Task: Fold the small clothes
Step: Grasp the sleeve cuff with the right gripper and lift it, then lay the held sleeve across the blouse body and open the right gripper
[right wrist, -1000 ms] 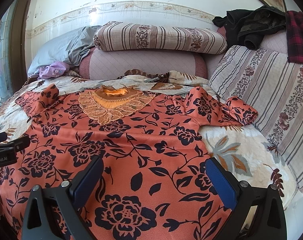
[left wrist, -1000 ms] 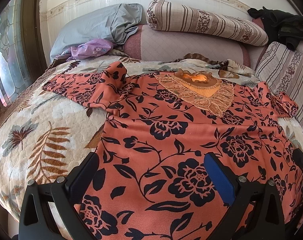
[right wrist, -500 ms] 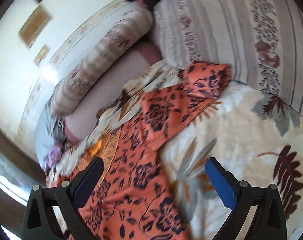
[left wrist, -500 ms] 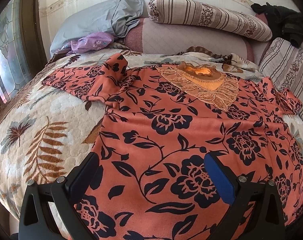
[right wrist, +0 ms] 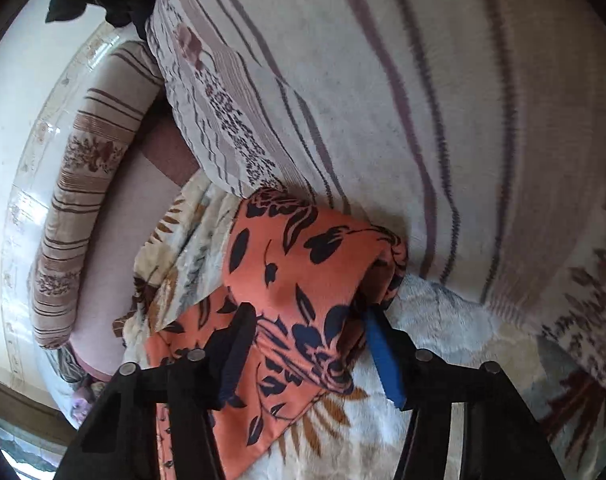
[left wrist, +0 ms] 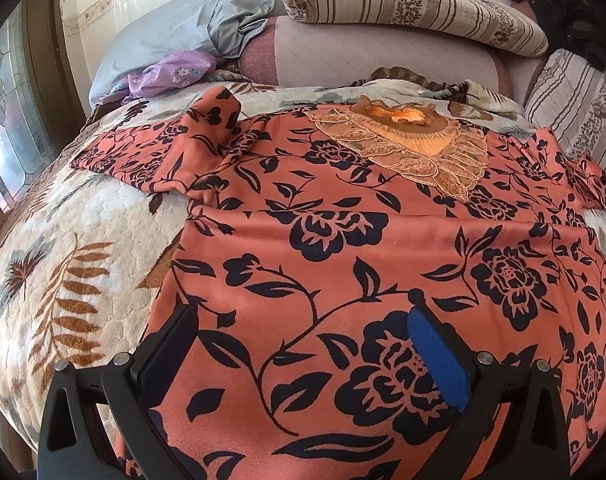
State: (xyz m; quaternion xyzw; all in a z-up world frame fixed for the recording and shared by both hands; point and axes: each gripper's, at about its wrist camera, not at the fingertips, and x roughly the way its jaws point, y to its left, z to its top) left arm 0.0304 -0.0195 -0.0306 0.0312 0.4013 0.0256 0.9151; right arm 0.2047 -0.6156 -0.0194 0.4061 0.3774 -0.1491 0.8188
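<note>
Garment: orange top with black floral print, lying face up and spread nearly flat across the bed, lace collar pointing toward the headboard cushions. No fold is showing in the body panel yet. Judgement: the task is sitting at its very start, with sleeves, sides and the final halving all left to do.

Left sleeve is lying out over the quilt, rumpled, with one peak of cloth standing up near the shoulder. Right sleeve is bunching at its end against the striped cushion; its cuff is touching or nearly touching that cushion.

Right gripper is straddling the right sleeve, jaws apart, cloth lying between them but not pinched. From the left wrist view only a sliver of it is showing at the far right edge. Left gripper is hovering over the lower body panel, jaws wide apart, holding nothing.

Edges and room:
- Right side is tight: the striped cushion is rising just beside the sleeve end, so the free direction for the sleeve is looking inward, over the body panel.
- Left side is offering open quilt beside the garment edge, before the bed curves down toward the window.
- Head end: grey pillow, a purple cloth and a striped bolster are sitting well beyond the collar.
- Hem is running out of view below the left jaws; its distance from the bed's near edge cannot be told.
</note>
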